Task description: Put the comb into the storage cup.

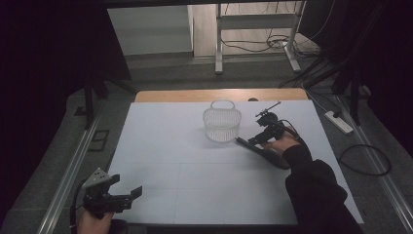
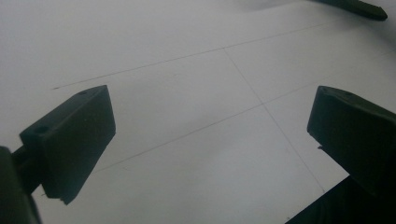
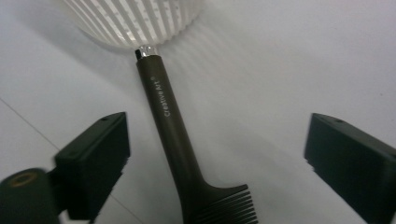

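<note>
A dark comb point(image 1: 263, 152) with a long handle lies flat on the white table point(image 1: 170, 146), its handle tip next to a white slatted basket point(image 1: 222, 122) that stands upright. In the right gripper view the comb point(image 3: 173, 121) runs between the jaws, its handle end touching the basket point(image 3: 135, 18). My right gripper point(image 3: 217, 154) hangs over it, open, with the pads clear of the handle on both sides. In the high view the right gripper point(image 1: 254, 140) sits just right of the basket. My left gripper point(image 1: 127, 195) rests open at the table's near left corner over bare table point(image 2: 210, 135).
The comb's end point(image 2: 359, 7) reaches into the top right of the left gripper view. A wooden strip point(image 1: 219, 95) edges the table's far side. On the floor lie a power strip point(image 1: 338, 122) and cables point(image 1: 365, 161) at the right, and a metal stand point(image 1: 219, 44) behind.
</note>
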`<state>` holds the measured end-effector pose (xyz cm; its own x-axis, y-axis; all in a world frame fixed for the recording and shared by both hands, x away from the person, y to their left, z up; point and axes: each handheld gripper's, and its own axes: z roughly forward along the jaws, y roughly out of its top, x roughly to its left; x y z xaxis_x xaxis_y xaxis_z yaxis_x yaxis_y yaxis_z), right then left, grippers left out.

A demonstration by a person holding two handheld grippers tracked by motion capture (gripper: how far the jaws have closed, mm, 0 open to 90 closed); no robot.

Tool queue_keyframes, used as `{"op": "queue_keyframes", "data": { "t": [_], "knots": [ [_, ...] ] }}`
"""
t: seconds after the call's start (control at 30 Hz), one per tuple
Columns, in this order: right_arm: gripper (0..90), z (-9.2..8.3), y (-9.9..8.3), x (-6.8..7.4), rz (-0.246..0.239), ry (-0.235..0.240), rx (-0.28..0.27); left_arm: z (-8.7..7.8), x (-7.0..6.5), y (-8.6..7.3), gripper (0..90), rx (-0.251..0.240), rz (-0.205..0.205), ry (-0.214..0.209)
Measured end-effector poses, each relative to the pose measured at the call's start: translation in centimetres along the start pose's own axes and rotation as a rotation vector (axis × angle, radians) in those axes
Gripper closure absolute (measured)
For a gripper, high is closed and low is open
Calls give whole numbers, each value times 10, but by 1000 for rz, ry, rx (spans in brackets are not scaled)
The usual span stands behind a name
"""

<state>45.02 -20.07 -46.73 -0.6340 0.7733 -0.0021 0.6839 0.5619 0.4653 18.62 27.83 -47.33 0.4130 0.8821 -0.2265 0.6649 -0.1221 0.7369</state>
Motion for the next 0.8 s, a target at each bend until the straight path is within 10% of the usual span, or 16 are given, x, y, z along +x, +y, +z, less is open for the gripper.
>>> {"op": "queue_keyframes", "data": {
  "t": [0.5,0.8],
  "knots": [
    [859,5,9,-3,-53,39,-12,1,0,0,19,6,3,0],
    [893,14,14,-1,-75,42,-5,1,0,0,20,7,0,1]
  ]
}}
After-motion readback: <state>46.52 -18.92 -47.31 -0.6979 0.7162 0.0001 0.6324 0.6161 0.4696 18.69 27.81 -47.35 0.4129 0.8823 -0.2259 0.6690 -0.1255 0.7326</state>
